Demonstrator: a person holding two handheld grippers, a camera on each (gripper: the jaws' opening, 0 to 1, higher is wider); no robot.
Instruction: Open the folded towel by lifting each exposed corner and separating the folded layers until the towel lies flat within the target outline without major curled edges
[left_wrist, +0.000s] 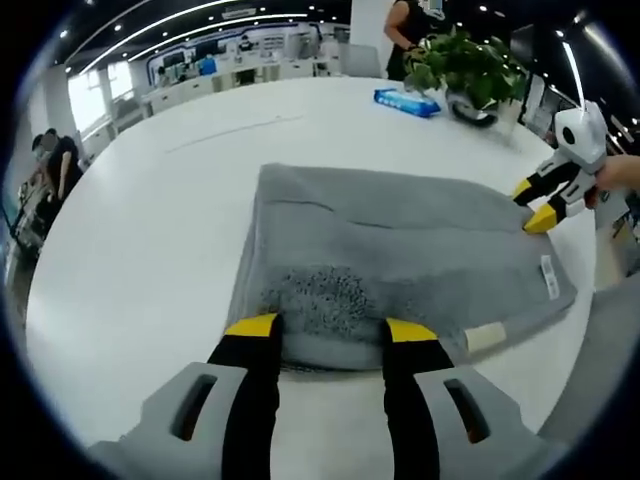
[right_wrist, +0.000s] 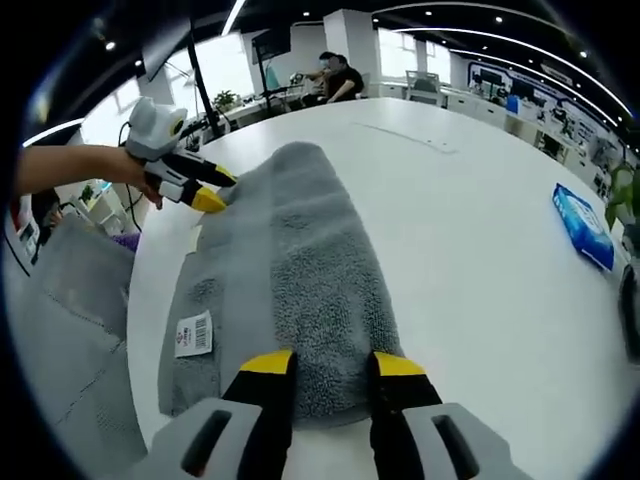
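Observation:
A grey folded towel (left_wrist: 400, 250) lies on the white table (left_wrist: 150, 230). It carries a white barcode label (left_wrist: 550, 278) and a beige tag (left_wrist: 485, 337). My left gripper (left_wrist: 331, 328) is open, its yellow-tipped jaws straddling the towel's near edge. My right gripper (left_wrist: 532, 204) stands at the towel's far right corner, held by a hand. In the right gripper view that gripper (right_wrist: 333, 363) is open over one end of the towel (right_wrist: 290, 260). The left gripper (right_wrist: 216, 188) touches the opposite end, with the label (right_wrist: 193, 333) near the left edge.
A blue packet (left_wrist: 407, 101) (right_wrist: 583, 225) and a potted plant (left_wrist: 465, 65) sit at the table's far side. A thin line (left_wrist: 235, 130) marks the tabletop. The table edge runs close to the towel's label side. People stand in the background.

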